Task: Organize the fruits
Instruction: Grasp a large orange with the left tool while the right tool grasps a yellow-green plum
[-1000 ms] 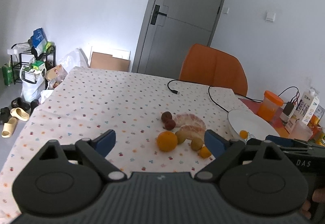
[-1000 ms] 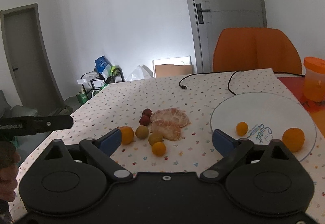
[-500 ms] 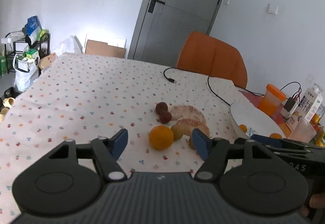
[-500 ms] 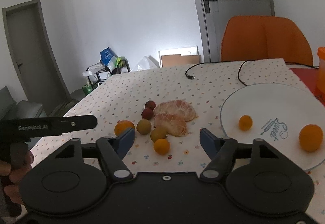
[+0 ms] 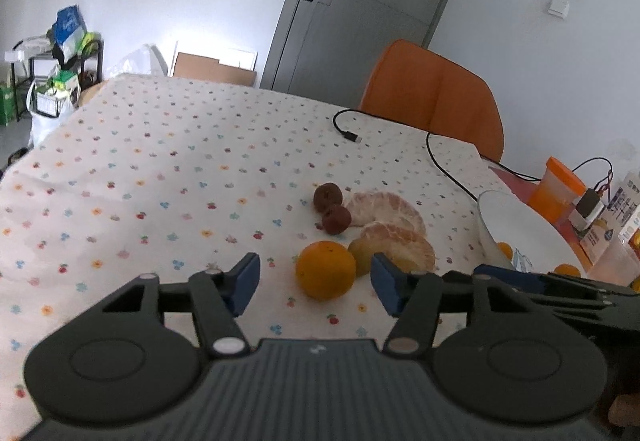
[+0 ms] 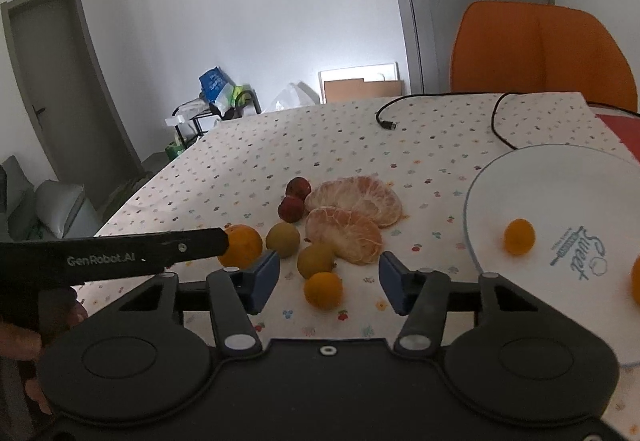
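Left wrist view: the left gripper [image 5: 315, 283], jaws closing, brackets the orange [image 5: 325, 269] at lower centre untouched; centring is advised. Right gripper [image 6: 326, 283], also closing, likewise frames a small orange fruit [image 6: 323, 290].

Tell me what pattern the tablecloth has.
The tablecloth is white with small scattered multicoloured fruit and flower prints. The left wrist view shows it best.

2 red fruits [image 6: 295, 197], 2 peeled halves [image 6: 352, 209], 1 plate [image 6: 560, 169]
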A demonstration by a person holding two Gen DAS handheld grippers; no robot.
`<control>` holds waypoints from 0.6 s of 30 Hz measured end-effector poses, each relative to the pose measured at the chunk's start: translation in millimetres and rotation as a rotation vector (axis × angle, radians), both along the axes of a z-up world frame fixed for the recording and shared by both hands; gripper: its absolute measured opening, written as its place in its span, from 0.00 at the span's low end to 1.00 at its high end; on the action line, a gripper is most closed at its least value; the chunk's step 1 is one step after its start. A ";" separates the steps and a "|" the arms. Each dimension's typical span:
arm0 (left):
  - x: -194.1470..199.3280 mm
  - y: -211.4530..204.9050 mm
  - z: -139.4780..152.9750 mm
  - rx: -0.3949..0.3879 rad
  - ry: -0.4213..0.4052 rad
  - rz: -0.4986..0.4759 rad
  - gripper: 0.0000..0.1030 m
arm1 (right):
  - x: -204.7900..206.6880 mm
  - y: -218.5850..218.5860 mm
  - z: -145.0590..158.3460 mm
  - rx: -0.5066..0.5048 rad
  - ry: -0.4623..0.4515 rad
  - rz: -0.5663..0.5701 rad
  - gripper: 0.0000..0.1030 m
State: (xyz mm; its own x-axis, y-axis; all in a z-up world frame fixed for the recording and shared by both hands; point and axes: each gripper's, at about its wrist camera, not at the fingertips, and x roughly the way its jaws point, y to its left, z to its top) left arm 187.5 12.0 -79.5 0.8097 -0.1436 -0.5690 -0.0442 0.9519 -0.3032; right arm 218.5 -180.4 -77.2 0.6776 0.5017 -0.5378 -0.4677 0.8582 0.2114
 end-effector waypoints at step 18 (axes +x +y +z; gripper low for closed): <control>12.3 3.4 -11.1 -0.070 0.021 0.009 0.34 | 24.4 23.7 -9.0 -0.061 0.034 0.030 0.38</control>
State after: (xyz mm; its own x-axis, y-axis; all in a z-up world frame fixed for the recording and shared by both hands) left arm 199.7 15.4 -90.6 0.7989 -0.1766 -0.5749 -0.0593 0.9281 -0.3675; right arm 243.0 -156.7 -86.2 0.6433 0.4873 -0.5906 -0.4873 0.8555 0.1751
